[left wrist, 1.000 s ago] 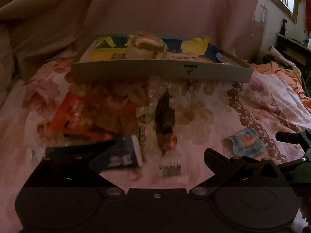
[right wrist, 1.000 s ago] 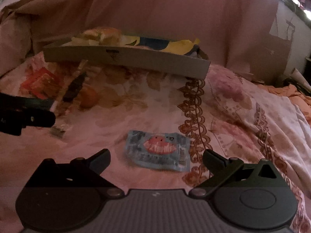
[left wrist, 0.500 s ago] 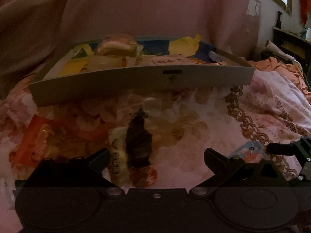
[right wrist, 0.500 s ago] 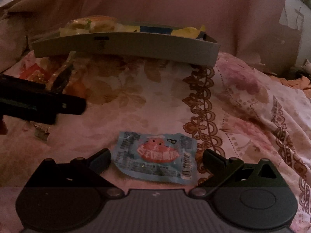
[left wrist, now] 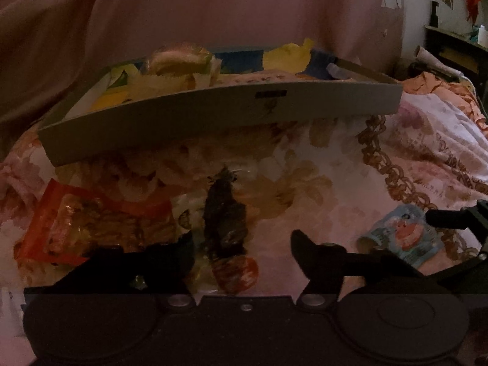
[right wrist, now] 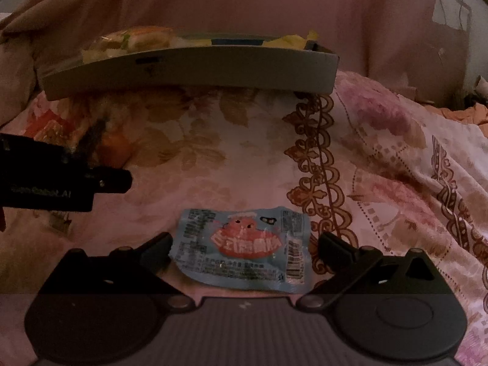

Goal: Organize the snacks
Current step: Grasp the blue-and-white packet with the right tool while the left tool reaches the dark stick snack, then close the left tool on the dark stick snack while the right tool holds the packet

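Observation:
A clear packet with a dark snack and an orange-red end (left wrist: 227, 222) lies on the flowered bedspread. My left gripper (left wrist: 243, 241) straddles it and its jaws are closing. The left finger is at the packet's edge and the right finger stands off it. A light-blue packet with a pink cartoon (right wrist: 244, 244) lies flat between the wide-open fingers of my right gripper (right wrist: 244, 241), and neither finger touches it. Behind both stands a grey shallow box (left wrist: 219, 116) holding a wrapped bun and yellow packets. An orange-red packet (left wrist: 76, 225) lies to the left.
A pink curtain or blanket hangs behind the grey box (right wrist: 189, 70). The bedspread (right wrist: 396, 158) rises in folds to the right. A small silver wrapper (right wrist: 61, 222) lies under the left gripper's finger (right wrist: 116, 180). Dark furniture (left wrist: 451, 45) stands at the far right.
Both grippers have come forward and lower, so each packet now lies between a pair of fingers. The left jaws have narrowed around the dark snack packet. The right jaws stayed wide.

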The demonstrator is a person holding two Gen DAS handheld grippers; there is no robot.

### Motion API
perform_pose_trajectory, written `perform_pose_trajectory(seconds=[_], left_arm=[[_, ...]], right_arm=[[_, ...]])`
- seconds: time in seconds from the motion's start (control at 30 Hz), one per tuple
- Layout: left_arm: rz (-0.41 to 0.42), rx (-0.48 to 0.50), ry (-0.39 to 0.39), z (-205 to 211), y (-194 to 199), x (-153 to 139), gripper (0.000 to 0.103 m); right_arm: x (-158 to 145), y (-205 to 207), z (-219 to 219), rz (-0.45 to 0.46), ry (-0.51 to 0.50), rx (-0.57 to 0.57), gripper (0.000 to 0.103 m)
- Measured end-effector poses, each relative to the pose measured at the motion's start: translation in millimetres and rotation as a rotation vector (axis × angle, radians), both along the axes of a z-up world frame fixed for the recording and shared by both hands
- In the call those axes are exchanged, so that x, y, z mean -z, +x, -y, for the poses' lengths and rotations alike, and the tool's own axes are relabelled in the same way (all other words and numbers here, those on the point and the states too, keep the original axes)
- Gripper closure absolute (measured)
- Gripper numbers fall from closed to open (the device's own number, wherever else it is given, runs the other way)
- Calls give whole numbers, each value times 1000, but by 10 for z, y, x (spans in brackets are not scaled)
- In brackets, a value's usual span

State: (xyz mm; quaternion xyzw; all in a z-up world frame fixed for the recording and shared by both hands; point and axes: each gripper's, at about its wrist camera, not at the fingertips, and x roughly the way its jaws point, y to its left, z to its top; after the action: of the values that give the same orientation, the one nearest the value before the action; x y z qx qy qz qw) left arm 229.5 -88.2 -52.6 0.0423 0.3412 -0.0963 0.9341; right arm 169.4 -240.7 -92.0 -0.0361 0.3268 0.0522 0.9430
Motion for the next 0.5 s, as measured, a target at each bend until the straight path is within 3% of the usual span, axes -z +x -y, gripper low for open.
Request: perform_pose_trajectory(seconds=[0.17, 0.3, 0.5], left_arm=[[-16, 10, 3, -44, -52, -4, 53], [-37, 22, -1, -51, -137, 8, 53], [-74, 26, -13, -88, -281, 18, 54]], right_arm=[[-10, 0, 25, -7, 18, 1, 2], [-31, -6, 26, -13, 21, -12, 10], [-49, -38, -18, -30, 20, -39, 11]])
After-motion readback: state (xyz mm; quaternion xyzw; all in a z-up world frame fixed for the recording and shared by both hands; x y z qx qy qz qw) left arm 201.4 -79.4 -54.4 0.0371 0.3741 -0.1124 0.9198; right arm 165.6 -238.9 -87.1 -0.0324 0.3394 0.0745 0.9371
